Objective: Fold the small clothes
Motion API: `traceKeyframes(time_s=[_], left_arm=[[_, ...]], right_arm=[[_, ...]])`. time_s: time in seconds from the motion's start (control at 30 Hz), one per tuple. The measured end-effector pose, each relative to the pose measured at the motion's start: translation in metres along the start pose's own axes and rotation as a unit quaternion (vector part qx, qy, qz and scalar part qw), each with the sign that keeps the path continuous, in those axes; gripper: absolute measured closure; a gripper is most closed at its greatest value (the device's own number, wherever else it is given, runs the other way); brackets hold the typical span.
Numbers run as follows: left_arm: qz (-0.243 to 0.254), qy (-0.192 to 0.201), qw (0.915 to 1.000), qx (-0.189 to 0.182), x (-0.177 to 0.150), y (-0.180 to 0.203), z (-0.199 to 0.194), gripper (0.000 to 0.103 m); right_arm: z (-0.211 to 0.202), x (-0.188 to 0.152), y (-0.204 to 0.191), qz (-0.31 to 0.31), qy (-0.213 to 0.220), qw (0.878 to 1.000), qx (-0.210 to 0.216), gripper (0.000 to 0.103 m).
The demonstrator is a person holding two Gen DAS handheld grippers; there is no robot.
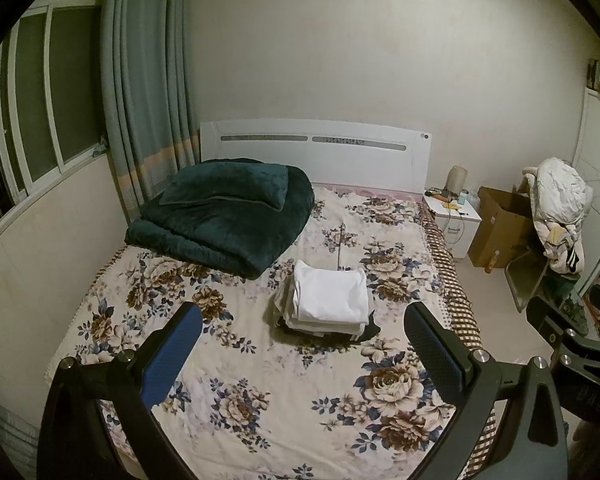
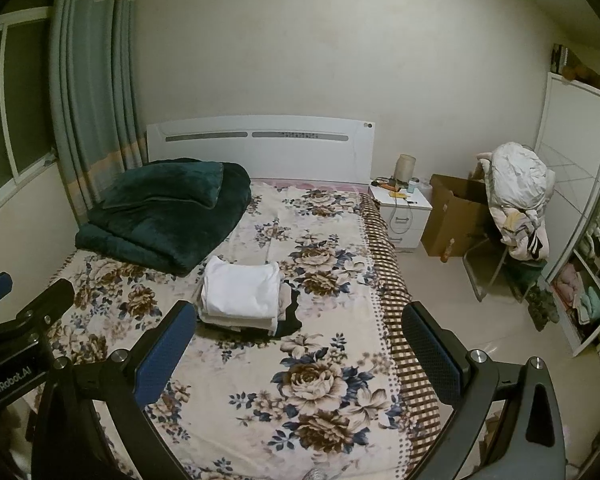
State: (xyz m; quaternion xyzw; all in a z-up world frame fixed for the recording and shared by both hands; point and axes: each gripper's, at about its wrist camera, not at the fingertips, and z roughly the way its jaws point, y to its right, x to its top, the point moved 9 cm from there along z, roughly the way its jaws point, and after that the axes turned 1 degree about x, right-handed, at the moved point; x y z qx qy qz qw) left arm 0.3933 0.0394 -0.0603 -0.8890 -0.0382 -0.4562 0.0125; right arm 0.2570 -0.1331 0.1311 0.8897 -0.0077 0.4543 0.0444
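On the bed [image 1: 228, 364], near its middle, sits the stack of folded clothes [image 1: 328, 300] — a white piece on top, paler pieces beneath, a black garment at the bottom showing at the near right corner. My left gripper [image 1: 304, 356] hangs above the near part of the bed, jaws wide, nothing between them; the stack lies just beyond its fingertips. My right gripper [image 2: 300, 356] is held beside it to the right, jaws likewise wide and empty, with the stack [image 2: 242, 296] beyond its left finger [image 2: 166, 354]. Neither gripper touches cloth. Far left on the bed, a folded dark green quilt [image 1: 224, 220] carries a matching pillow — both against the white headboard [image 1: 316, 152]. Right of the bed stand a white nightstand [image 2: 404, 216], a cardboard box [image 2: 452, 216] and a chair heaped with clothing [image 2: 516, 200].
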Motion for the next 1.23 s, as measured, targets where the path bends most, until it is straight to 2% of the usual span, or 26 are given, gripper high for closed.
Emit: traceKeyframes(time_s=[0.83, 1.23], left_arm=[[-0.002, 0.001, 1.0000, -0.001, 0.005, 0.000, -0.007, 0.000], [0.000, 0.007, 0.9999, 0.010, 0.011, -0.002, -0.016, 0.000]], right_arm=[[-0.003, -0.004, -0.003, 0.005, 0.000, 1.000, 0.000, 0.000], [-0.004, -0.002, -0.011, 0.005, 0.001, 1.000, 0.002, 0.000]])
